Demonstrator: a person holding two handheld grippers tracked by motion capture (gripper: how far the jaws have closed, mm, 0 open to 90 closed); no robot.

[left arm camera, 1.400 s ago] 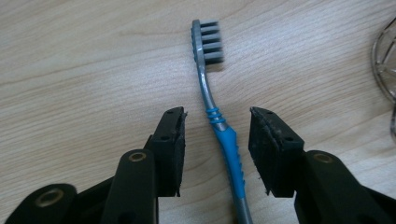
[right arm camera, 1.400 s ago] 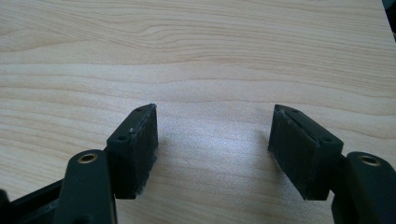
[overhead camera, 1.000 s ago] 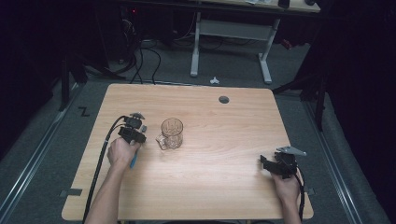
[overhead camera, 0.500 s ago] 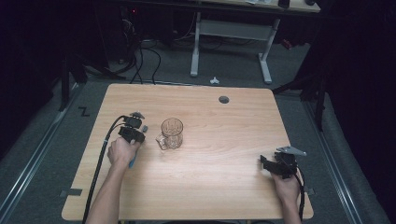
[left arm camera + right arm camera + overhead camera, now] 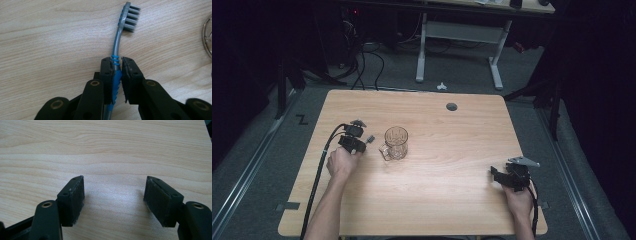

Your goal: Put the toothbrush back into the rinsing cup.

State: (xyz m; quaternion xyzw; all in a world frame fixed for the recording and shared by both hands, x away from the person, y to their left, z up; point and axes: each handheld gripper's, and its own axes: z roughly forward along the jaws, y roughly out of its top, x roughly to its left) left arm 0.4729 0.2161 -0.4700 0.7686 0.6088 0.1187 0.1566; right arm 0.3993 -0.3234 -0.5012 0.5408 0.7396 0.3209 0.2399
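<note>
Blue-grey toothbrush (image 5: 117, 60) is sitting clamped between my left fingers (image 5: 106, 75), just closing; my right fingers (image 5: 72, 200) are gaping over bare table (image 5: 112, 150).

left hand-held gripper (image 5: 116, 72) just clamped onto toothbrush (image 5: 119, 45)

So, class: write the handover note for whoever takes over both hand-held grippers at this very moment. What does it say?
Left hand-held gripper: jaws have just closed on the toothbrush, gripping its blue-ribbed handle; the bristle head points away, low over the table.
Right hand-held gripper: open, holding nothing, near the table's right front.
Glass mug: upright, just right of the left hand-held gripper, apparently empty.
Done: toothbrush gripped.
Left: probably lift it and stand it in the mug.
</note>
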